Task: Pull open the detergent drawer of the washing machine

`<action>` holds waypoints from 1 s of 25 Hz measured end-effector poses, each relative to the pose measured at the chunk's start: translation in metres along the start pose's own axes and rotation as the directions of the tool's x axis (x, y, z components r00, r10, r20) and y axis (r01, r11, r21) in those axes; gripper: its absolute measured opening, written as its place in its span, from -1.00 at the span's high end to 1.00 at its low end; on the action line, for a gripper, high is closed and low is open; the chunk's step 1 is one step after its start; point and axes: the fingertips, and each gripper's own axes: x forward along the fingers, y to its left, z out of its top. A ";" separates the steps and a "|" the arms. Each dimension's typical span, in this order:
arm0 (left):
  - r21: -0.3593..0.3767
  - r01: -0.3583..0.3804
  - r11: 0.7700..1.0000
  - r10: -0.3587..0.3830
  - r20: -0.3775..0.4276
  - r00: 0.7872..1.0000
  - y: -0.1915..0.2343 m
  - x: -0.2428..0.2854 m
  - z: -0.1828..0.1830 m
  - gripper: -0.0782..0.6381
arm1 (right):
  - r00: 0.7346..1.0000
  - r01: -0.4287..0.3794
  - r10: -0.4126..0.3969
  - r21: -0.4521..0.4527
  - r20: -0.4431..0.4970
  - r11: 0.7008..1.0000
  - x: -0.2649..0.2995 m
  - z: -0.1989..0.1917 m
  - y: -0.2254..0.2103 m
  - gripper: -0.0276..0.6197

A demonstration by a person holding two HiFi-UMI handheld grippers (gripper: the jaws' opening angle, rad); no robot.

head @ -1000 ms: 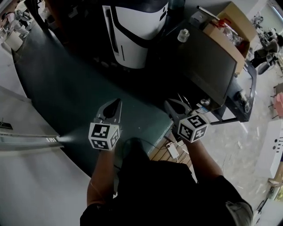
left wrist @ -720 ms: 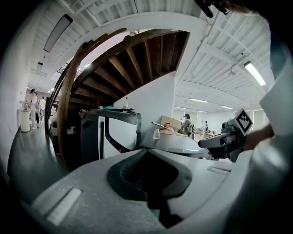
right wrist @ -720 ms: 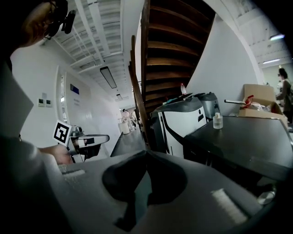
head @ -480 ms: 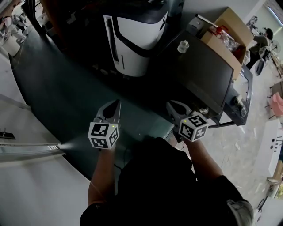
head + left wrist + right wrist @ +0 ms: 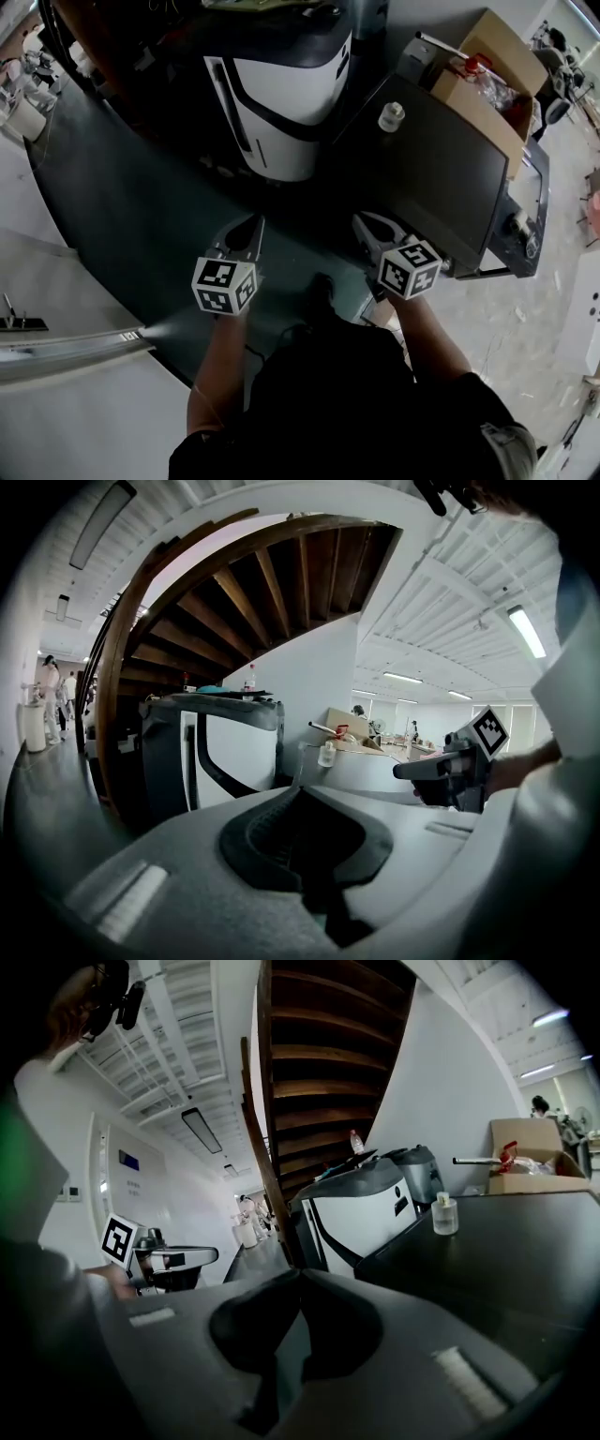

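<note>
The left gripper (image 5: 251, 223) and the right gripper (image 5: 361, 221) were held side by side at about the same height, each with its jaws clenched together on nothing, as their own views showed. The washing machine (image 5: 281, 103), white-fronted with a dark top and a curved dark stripe, stood ahead of both grippers and well apart from them, a little nearer the line of the left one. Its detergent drawer could not be picked out in any view. A stretch of dark floor (image 5: 141, 216) lay between the left jaws and the machine's front. Just beside the machine, on the right, stood a dark table (image 5: 441, 169), its near corner close under the right gripper's tips. A small clear bottle (image 5: 391, 116) stood upright on that table near the machine, and an open cardboard box (image 5: 487, 75) sat at the table's far edge. A curved wooden staircase (image 5: 244, 583) rose over the machine, and people (image 5: 52, 682) stood far off on the left.
</note>
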 end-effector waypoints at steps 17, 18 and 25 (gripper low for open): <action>0.039 0.108 0.993 -0.105 -0.084 0.991 0.029 0.175 0.059 0.75 | 0.999 0.039 -0.040 0.067 0.013 0.997 0.086 0.066 -0.123 0.91; 0.036 0.125 0.992 -0.122 -0.085 0.989 0.032 0.185 0.060 0.75 | 0.999 0.054 -0.054 0.069 0.006 0.996 0.088 0.064 -0.127 0.91; 0.049 0.311 0.949 -0.303 -0.119 0.945 0.040 0.254 0.062 0.75 | 0.967 0.250 -0.253 0.107 0.017 0.962 0.096 0.067 -0.162 0.91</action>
